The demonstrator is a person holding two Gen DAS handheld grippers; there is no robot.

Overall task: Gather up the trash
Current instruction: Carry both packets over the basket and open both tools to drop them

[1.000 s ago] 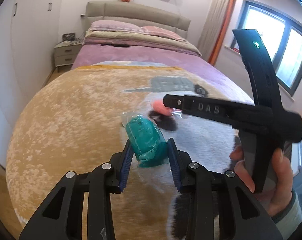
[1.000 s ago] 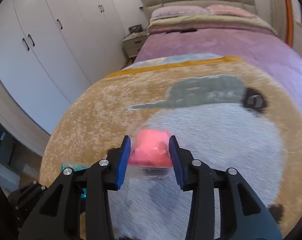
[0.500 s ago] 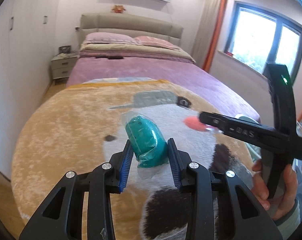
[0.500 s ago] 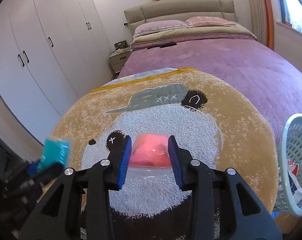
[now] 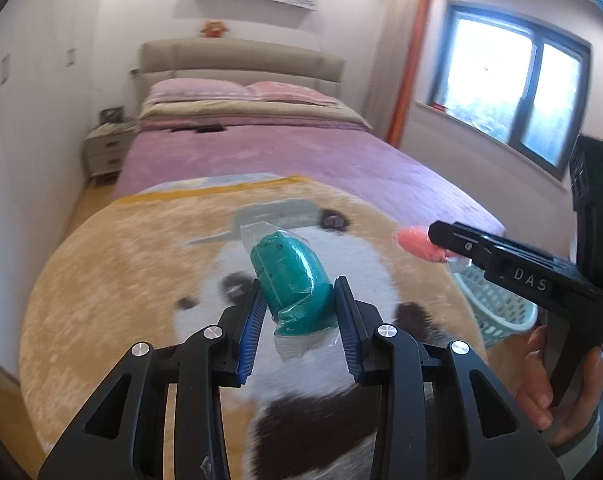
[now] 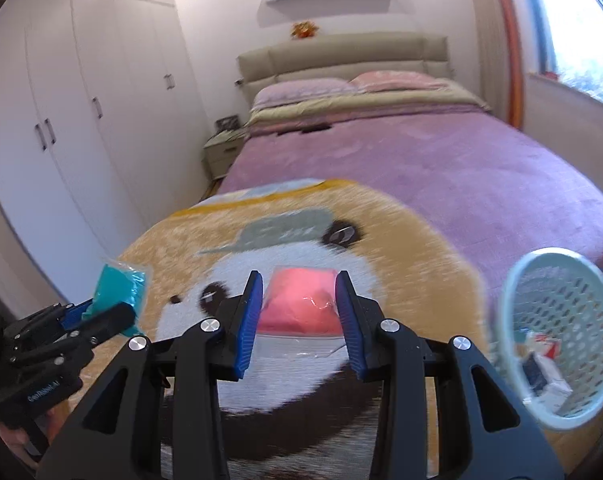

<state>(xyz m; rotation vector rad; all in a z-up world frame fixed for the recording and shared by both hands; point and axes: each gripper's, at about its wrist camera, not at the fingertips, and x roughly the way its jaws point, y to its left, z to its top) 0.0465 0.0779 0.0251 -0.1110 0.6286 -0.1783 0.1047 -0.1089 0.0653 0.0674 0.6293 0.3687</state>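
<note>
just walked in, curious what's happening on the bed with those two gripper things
A person is collecting trash with a handheld gripper in each hand. The left gripper is shut on a teal bagged item, and the right gripper is shut on a pink bagged item. Both are held up above the panda blanket on the bed. A pale green basket with some trash already in it sits to the right, so nothing has been dropped in yet.

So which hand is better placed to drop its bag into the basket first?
Right: its tool holds the pink bag beside the light-green basket; the left tool with the teal bag is farther away.
</note>
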